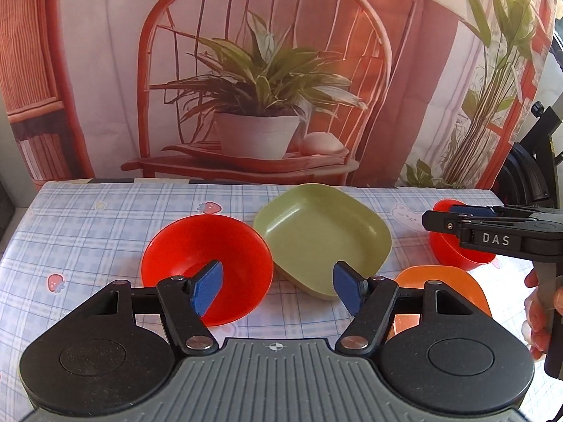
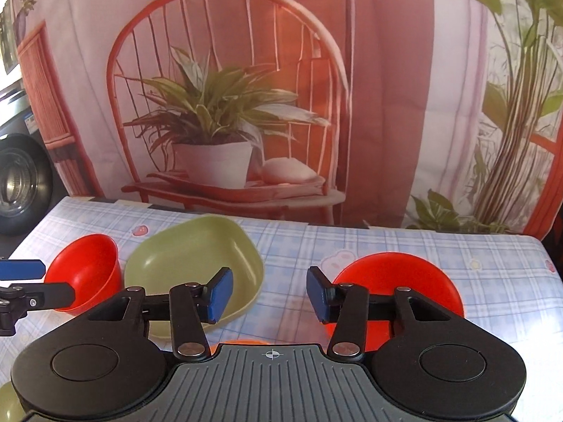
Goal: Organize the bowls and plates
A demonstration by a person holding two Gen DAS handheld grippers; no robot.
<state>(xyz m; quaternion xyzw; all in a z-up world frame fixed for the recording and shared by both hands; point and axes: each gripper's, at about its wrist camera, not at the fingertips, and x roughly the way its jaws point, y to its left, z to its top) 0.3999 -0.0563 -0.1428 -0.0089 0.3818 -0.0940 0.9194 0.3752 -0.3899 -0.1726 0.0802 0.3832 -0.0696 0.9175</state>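
On the checked tablecloth lie a red bowl [image 1: 197,246] at left, a green square plate [image 1: 316,232] in the middle, a second red bowl [image 1: 454,249] at right, and an orange plate [image 1: 440,285] in front of it. My left gripper [image 1: 277,288] is open; its left pad overlaps the first bowl's inside, and that bowl's right rim and the green plate's corner show in the gap. In the right wrist view my right gripper [image 2: 270,295] is open over bare cloth between the green plate [image 2: 190,263] and the right red bowl [image 2: 397,274], touching neither.
A printed backdrop [image 1: 267,70] hangs right behind the table's far edge [image 1: 246,183]. A person's hand [image 1: 538,316] holds the right gripper [image 1: 443,216]. A green item [image 2: 7,404] shows at the lower left corner. The left gripper [image 2: 58,279] reaches in by the left bowl [image 2: 88,274].
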